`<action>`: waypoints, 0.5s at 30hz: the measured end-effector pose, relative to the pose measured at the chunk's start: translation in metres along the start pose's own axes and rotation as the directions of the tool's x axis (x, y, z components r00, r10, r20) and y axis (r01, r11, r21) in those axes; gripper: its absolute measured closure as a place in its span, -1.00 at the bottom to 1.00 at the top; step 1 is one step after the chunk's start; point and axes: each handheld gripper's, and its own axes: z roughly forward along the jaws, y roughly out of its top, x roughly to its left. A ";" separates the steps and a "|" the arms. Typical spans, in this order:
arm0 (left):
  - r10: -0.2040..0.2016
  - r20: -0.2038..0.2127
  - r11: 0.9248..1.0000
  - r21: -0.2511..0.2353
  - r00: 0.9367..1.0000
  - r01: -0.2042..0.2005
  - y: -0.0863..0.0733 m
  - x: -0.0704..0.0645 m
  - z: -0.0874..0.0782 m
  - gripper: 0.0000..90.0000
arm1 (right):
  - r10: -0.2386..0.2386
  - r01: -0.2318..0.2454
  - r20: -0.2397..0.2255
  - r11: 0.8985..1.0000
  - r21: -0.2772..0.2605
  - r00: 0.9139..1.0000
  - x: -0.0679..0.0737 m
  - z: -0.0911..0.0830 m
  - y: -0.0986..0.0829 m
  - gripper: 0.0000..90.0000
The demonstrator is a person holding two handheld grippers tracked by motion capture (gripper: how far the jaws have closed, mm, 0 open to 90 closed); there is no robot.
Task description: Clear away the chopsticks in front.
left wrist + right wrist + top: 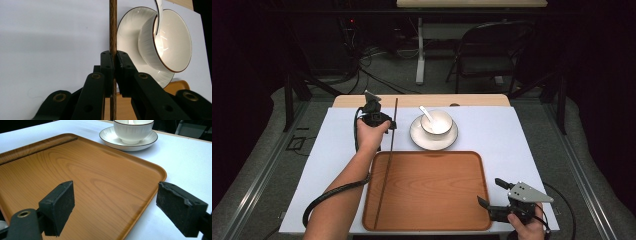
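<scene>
The fingers (108,72) of the left gripper (373,116) are clamped on a thin dark stick (113,30), which runs straight up between them in the left gripper view. The right gripper's (492,196) fingers (58,206) stand wide apart with nothing between them, held over the near right corner of the tray.

The white-covered surface (512,135) carries everything. On its near half lies a wooden tray (432,192), rectangular with rounded corners and a raised rim. From the high view the stick reaches from beyond the left hand (371,135) back over the tray's left side towards its near edge; whether its lower end touches the tray is hard to tell. Just beyond the tray's far edge sits a white saucer (418,137) with a dark rim, a white bowl (438,122) on it, and a white spoon (427,114) leaning in the bowl.
</scene>
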 end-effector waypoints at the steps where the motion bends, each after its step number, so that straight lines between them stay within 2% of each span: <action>1: -0.006 0.002 1.000 -0.003 1.000 0.006 0.000 0.001 -0.003 0.87 | 0.000 0.000 0.000 1.000 0.002 1.000 0.000 0.000 0.000 -0.67; 8: 0.008 0.013 1.000 -0.005 1.000 -0.008 -0.011 0.011 -0.022 0.87 | 0.002 -0.002 0.003 1.000 0.000 1.000 0.000 0.000 0.000 -0.67; 10: 0.002 0.028 1.000 -0.008 1.000 -0.002 -0.017 0.015 -0.028 0.87 | 0.002 -0.002 0.004 1.000 -0.001 1.000 0.000 0.000 0.000 -0.67; 15: 0.015 0.043 1.000 0.009 0.999 -0.015 -0.039 0.027 -0.042 0.87 | 0.000 0.000 0.006 1.000 -0.003 1.000 0.000 0.000 0.000 -0.67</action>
